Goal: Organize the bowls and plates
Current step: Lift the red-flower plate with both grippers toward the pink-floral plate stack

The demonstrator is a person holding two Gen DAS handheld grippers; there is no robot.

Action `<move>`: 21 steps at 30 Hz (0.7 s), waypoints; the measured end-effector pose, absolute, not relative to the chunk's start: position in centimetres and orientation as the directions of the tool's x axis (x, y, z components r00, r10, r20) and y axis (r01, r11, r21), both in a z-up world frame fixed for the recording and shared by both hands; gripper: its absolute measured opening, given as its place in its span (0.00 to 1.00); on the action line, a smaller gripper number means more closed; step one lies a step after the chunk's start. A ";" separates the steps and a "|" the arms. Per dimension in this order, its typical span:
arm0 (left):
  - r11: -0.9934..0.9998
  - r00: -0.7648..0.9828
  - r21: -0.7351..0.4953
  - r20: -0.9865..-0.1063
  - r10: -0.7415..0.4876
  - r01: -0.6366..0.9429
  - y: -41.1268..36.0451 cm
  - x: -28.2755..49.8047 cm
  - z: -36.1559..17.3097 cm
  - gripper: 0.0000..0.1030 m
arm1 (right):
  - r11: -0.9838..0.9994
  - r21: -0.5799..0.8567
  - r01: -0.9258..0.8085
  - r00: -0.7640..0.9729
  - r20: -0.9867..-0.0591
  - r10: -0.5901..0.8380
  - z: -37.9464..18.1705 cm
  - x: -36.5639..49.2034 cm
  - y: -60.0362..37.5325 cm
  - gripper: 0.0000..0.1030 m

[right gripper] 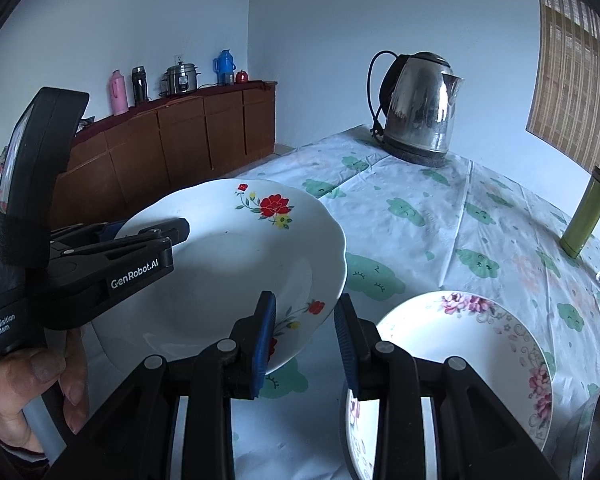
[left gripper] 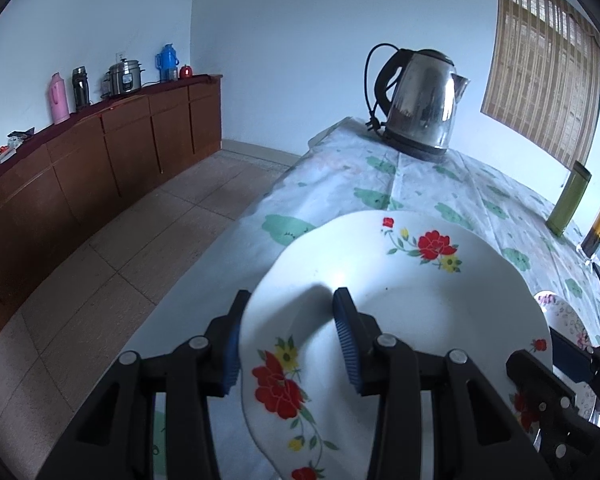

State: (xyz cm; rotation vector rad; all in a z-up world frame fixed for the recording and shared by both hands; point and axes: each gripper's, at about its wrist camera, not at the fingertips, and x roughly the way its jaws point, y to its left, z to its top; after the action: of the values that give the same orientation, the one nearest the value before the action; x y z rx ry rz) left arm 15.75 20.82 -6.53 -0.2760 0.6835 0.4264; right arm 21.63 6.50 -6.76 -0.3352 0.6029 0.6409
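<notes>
Your left gripper point(left gripper: 288, 336) clamps its ribbed blue pads on the scalloped rim of the glossy white red-flower plate point(right gripper: 228, 264), lifted above the crinkled cloud-print tablecloth point(right gripper: 420, 216). Your right gripper point(right gripper: 305, 340) pinches the same plate's opposite rim. The pink-rose plate point(right gripper: 500, 344) lies flat beside it.

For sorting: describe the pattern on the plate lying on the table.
Pink flowers with grey scrollwork round the rim of the white plate; right wrist view shows it best.

A steel kettle point(left gripper: 422, 102) stands on the floral tablecloth point(left gripper: 352, 184).
</notes>
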 end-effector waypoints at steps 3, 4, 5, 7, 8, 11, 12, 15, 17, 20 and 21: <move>0.882 0.707 -0.118 -0.650 0.279 -0.456 20.8 15.6 -6.3 0.39 | 0.759 -0.104 -0.643 0.644 -0.610 0.462 -6.5 21.4 6.2 0.32; 0.883 0.710 -0.118 -0.647 0.278 -0.454 20.7 15.6 -6.3 0.39 | 0.760 -0.104 -0.641 0.646 -0.607 0.462 -6.5 21.2 6.1 0.32; 0.884 0.713 -0.118 -0.644 0.279 -0.452 20.6 15.5 -6.2 0.39 | 0.761 -0.104 -0.640 0.648 -0.605 0.462 -6.5 21.1 6.0 0.32; 0.886 0.719 -0.120 -0.637 0.278 -0.448 20.6 15.4 -6.1 0.39 | 0.762 -0.099 -0.640 0.648 -0.602 0.466 -6.4 21.0 5.8 0.32; 0.887 0.723 -0.122 -0.633 0.276 -0.445 20.5 15.4 -6.1 0.39 | 0.763 -0.101 -0.638 0.651 -0.599 0.466 -6.4 20.9 5.8 0.32; 0.892 0.742 -0.130 -0.613 0.271 -0.433 20.4 15.1 -5.7 0.39 | 0.765 -0.095 -0.637 0.656 -0.588 0.473 -6.1 20.6 5.5 0.32; 0.895 0.749 -0.130 -0.606 0.269 -0.426 20.2 15.1 -5.6 0.38 | 0.767 -0.095 -0.635 0.660 -0.583 0.474 -6.0 20.5 5.3 0.32; 0.906 0.768 -0.136 -0.590 0.250 -0.400 19.8 15.0 -5.3 0.39 | 0.770 -0.091 -0.631 0.667 -0.572 0.478 -5.7 20.2 4.9 0.32; 0.913 0.777 -0.140 -0.583 0.238 -0.384 19.5 15.0 -5.1 0.39 | 0.771 -0.084 -0.632 0.665 -0.571 0.483 -5.7 20.2 4.7 0.32; 0.917 0.784 -0.141 -0.577 0.229 -0.372 19.3 15.0 -5.0 0.39 | 0.770 -0.074 -0.633 0.660 -0.573 0.487 -5.7 20.1 4.4 0.32; 0.918 0.785 -0.146 -0.578 0.224 -0.369 19.3 15.0 -5.0 0.39 | 0.769 -0.066 -0.636 0.654 -0.575 0.492 -5.7 20.2 4.3 0.32</move>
State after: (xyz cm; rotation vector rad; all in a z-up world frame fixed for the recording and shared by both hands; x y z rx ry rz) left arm 15.01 19.31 -5.01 -0.2584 0.5870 0.3237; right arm 20.17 4.34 -5.72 -0.2726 0.5659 0.6488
